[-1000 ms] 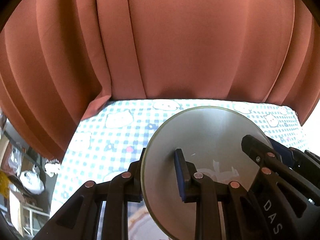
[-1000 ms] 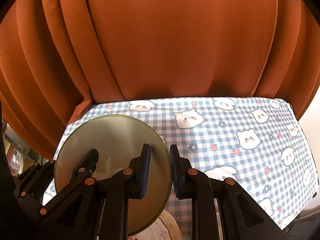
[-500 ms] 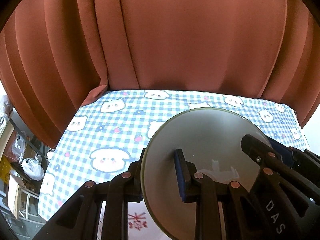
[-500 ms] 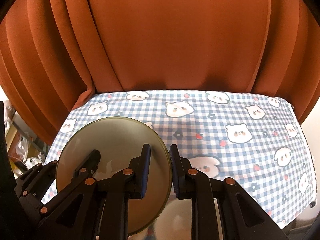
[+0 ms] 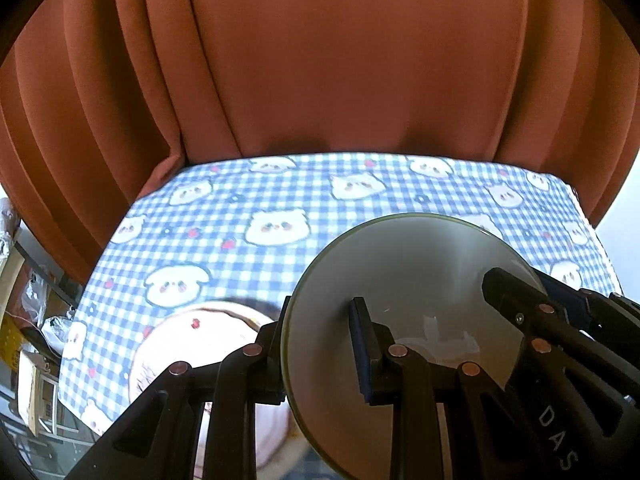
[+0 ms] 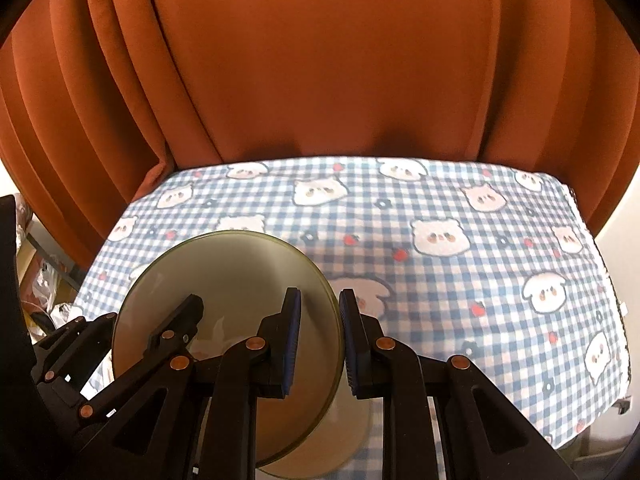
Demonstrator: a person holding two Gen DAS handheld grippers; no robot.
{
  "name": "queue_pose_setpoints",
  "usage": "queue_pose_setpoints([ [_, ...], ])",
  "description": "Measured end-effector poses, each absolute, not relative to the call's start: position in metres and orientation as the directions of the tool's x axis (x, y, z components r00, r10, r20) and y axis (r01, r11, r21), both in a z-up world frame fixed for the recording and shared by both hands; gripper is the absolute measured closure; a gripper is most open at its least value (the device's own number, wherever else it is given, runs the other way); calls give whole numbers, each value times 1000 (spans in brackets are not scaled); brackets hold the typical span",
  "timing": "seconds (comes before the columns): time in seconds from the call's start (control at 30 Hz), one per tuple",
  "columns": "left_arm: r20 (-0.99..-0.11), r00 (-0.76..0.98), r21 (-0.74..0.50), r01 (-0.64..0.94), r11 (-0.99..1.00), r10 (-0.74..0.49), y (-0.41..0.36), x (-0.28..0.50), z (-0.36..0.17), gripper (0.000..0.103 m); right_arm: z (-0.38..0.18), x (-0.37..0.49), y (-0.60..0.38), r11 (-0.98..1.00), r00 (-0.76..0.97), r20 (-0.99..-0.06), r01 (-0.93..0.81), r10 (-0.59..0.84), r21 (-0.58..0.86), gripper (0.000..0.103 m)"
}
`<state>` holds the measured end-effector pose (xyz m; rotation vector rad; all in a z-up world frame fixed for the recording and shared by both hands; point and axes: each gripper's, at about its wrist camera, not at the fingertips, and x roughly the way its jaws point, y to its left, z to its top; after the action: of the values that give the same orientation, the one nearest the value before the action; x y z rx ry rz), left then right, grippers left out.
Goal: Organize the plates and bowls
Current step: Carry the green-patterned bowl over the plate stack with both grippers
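Nearest the cameras, both grippers pinched one pale green plate [image 5: 404,280] by opposite rims and carried it above the table. The left gripper [image 5: 320,344] clamped its left edge, and the right gripper [image 6: 320,332] clamped its right edge, the fingers of each pressed onto the thin rim. Over the last second the plate had travelled back from the far end of the table, so more checked cloth showed ahead of it and a white patterned dish [image 5: 192,344] had come into sight just under the left gripper. A second pale dish [image 6: 352,420] sat below the right gripper. That probably meant the plate was being brought over these dishes to be stacked. Beyond lay the blue checked tablecloth [image 6: 480,280] with cartoon animal faces, otherwise bare. Behind it hung a rust-orange curtain [image 5: 360,80], with household clutter [image 5: 36,320] at the left.
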<state>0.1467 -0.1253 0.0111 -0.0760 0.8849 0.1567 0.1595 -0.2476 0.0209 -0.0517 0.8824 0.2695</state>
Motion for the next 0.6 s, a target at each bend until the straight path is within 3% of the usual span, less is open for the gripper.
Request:
queue_pose_setpoints([
  [0.6,-855,503,17,-222,975,129,-136,132,-40,78,-35,151,-259,945,476,-848,-315,234,84,80],
])
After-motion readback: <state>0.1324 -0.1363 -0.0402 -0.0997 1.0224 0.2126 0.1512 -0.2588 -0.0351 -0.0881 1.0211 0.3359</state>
